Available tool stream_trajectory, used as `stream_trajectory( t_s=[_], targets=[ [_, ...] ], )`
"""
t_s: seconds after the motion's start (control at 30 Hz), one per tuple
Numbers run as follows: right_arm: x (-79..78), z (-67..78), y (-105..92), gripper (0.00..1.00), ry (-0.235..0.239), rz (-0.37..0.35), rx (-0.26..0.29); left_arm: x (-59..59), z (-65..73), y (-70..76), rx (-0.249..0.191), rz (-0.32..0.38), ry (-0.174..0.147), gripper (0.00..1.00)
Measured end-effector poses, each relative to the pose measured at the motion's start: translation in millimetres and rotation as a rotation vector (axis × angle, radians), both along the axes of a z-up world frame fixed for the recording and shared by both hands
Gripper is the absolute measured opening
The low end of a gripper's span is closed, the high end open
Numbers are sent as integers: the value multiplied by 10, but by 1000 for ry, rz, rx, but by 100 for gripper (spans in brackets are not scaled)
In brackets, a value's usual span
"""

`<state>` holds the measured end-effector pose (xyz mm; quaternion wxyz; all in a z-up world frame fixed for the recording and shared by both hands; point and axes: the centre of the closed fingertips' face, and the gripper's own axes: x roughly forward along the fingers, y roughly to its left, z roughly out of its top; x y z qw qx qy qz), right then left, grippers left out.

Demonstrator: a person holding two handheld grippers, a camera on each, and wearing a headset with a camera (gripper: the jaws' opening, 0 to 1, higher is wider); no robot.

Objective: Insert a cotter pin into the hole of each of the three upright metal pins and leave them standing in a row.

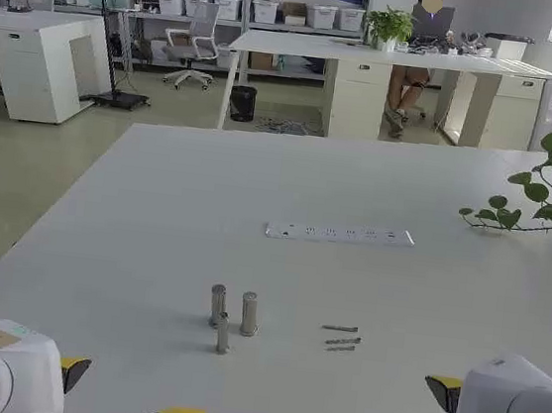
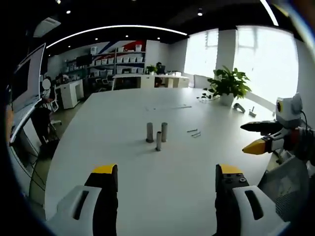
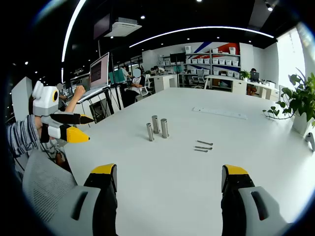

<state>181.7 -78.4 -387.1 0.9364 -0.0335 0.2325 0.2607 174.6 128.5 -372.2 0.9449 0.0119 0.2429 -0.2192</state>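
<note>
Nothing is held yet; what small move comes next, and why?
Probably reach the open, empty right tongs forward to the cotter pins: all three lie loose on the table, right of the upright metal pins, nearer that side.

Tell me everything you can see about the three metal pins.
The three metal pins are short, grey, steel-looking cylinders, standing upright in a tight triangular cluster, not a row, on the white table. Nothing grips them; whether they touch each other is unclear. The cotter pins lie apart to their right.
</note>
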Motion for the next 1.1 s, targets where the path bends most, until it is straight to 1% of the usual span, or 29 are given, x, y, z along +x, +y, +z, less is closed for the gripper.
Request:
stream_trajectory(
  t_s=[0.23,0.37,0.5,0.93,1.1],
  targets=[
    [9,13,17,85,-11,4,2,-3,-6,10,3,2,2,79],
    [8,7,25,85,-8,3,8,4,0,21,1,6,-3,79],
    [3,3,33,85,-7,7,8,5,-14,29,2,9,0,79],
    [-20,-27,27,86,1,3,12,-9,-26,-6,-5,3,4,79],
    [-19,-29,18,88,-1,-1,11,-11,-17,-13,2,-2,4,80]
  ],
)
